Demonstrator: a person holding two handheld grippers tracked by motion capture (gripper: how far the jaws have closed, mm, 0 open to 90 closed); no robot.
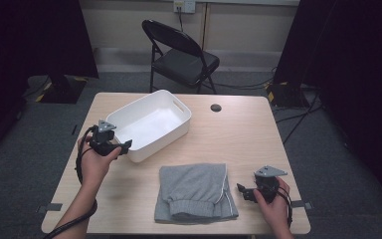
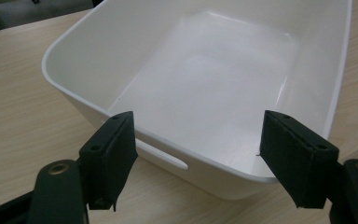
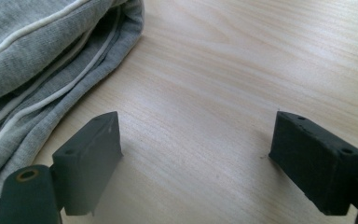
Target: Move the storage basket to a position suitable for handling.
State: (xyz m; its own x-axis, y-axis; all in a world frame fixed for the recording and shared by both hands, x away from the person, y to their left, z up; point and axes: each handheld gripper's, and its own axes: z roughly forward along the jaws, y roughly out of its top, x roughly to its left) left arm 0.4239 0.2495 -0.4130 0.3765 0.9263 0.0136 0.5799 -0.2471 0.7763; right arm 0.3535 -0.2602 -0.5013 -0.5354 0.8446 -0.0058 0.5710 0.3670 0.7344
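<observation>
1. Your left tongs (image 1: 128, 145) stand wide with nothing between them, at the near short wall of the white bin (image 1: 129, 114); the bin's rim sits just ahead of the pads.
2. Your right tongs (image 1: 240, 189) are also wide and empty, low over the bare desk (image 1: 238, 129), with the folded grey garment (image 1: 196, 191) just beside them toward your left tongs.
3. The garment looks like soft jersey, light and limp. It will likely sag and unfold if you lift it by one layer, so pinch through the whole stack at the thick folded edge nearest your right tongs.
4. The bin looks like thin rigid plastic, light and smooth. It may slide on the desk if nudged. Take it over the rim, or at the handle slot (image 2: 163, 157) below your left tongs.
5. The left gripper view shows the slot and the bin's empty floor up close.
6. The right gripper view shows the garment's white piping (image 3: 32, 28) and its stacked layers at the edge.
7. The high view shows the garment lying between both tongs, apart from the bin.
</observation>
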